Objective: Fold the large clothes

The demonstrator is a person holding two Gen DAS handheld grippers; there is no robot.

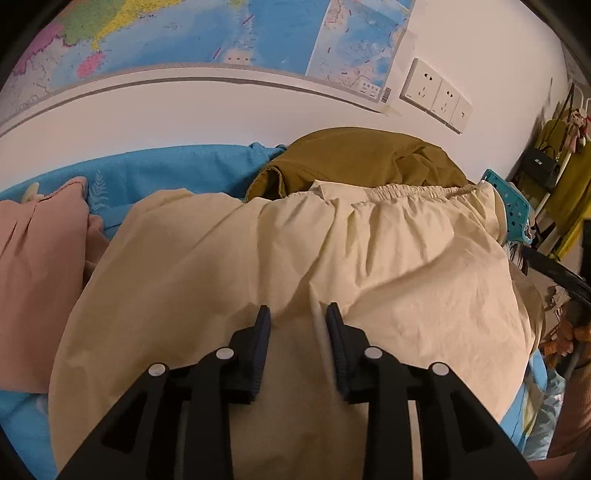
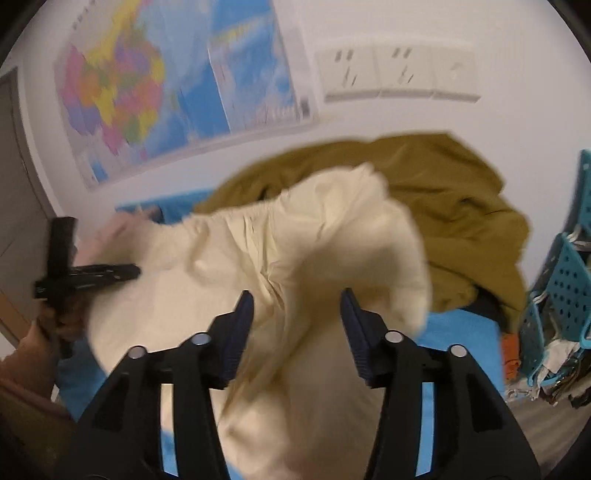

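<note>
The blue-sheeted bed (image 1: 166, 173) carries cream trousers (image 1: 295, 258) spread across its middle, waistband toward the wall edge (probably laid out for folding), over an olive garment (image 1: 351, 158). Left gripper (image 1: 298, 314) fingers part-open, right gripper (image 2: 297, 295) fingers wide, both above the cloth, grasping nothing.

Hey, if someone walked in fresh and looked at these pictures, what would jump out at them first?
Probably the big cream garment with the elastic waistband, spread across the blue sheet right in front of both grippers. Next, the olive-brown garment heaped behind it against the wall, and the colourful map hanging above. The left gripper and right gripper are both open, fingers just above the cream fabric.
</note>
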